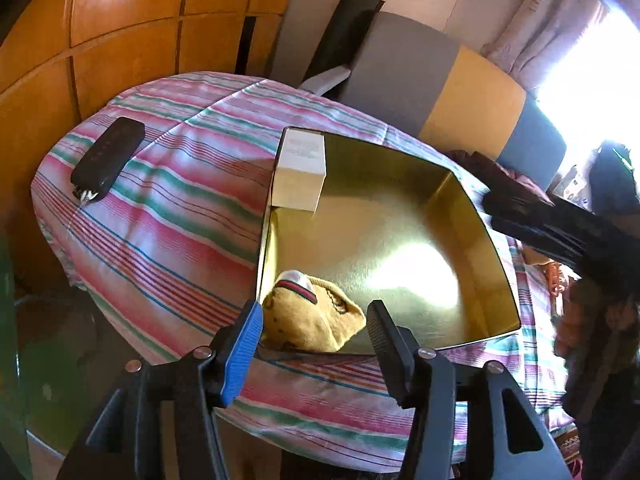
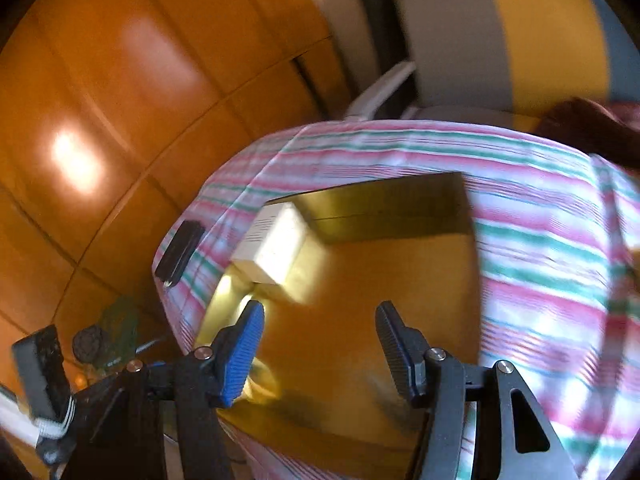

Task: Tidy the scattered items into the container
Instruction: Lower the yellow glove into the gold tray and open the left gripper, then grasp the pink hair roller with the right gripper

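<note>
A shiny gold box lies open on the striped cloth. Inside it, a small white carton stands in the far left corner and a tan knitted sock lies in the near left corner. My left gripper is open, its fingers on either side of the sock and apart from it. A black remote rests on the cloth at the far left, outside the box. In the blurred right wrist view, my right gripper hangs open and empty above the gold box, with the white carton and the remote beyond.
An orange wooden wardrobe stands behind the cloth-covered surface. A grey and yellow chair back is at the far right. A dark folded thing reaches in from the right past the box edge. A bright window glares at the right.
</note>
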{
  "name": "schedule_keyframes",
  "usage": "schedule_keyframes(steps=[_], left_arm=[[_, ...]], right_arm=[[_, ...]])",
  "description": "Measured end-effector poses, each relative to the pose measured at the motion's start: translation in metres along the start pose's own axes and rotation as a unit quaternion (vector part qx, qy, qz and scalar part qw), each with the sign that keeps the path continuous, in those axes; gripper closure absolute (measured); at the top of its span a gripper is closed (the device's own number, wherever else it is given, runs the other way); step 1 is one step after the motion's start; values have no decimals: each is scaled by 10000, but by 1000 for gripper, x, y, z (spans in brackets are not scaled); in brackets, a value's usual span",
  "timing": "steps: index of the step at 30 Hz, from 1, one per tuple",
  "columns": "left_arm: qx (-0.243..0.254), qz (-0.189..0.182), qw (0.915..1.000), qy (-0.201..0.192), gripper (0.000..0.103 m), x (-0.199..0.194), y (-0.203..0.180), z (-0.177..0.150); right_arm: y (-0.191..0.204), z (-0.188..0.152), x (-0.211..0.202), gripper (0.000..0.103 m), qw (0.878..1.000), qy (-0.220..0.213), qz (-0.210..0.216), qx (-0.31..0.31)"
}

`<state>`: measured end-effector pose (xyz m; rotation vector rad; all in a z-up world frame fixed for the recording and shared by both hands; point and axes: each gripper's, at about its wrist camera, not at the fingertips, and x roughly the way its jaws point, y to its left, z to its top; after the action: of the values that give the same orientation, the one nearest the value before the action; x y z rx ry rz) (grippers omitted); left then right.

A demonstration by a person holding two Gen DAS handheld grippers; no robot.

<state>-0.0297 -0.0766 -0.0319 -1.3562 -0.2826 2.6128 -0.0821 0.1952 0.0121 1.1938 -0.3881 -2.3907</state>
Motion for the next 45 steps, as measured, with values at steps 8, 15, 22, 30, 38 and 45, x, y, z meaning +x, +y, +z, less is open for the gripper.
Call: schedule_keyframes(steps=[8, 15, 22, 30, 38, 45], left_arm=[[494, -231, 9983, 199, 50, -1, -36, -3], [1011, -876, 9907, 239, 50, -6, -97, -2], [1796, -1261, 9743, 501, 50, 5, -167, -10], [2528, -1614, 9497, 896, 50, 23, -222, -25], [3210, -2079, 9158, 1223, 49, 36, -278, -47], [3716, -2359, 8838, 1586, 46, 52, -322, -66]], right_arm=[[-92, -55, -69, 44, 9949, -5, -798, 616], [-175, -96, -138, 39, 9763, -121, -1652, 1394], [-235, -110, -202, 26, 9478, -305, -2429, 2043], [-312, -99, -255, 20, 9172, 894, -3513, 1653], [-379, -103, -259, 20, 9092, 1985, -3377, 1410], [-400, -103, -235, 12, 8977, 2737, -3257, 1145]])
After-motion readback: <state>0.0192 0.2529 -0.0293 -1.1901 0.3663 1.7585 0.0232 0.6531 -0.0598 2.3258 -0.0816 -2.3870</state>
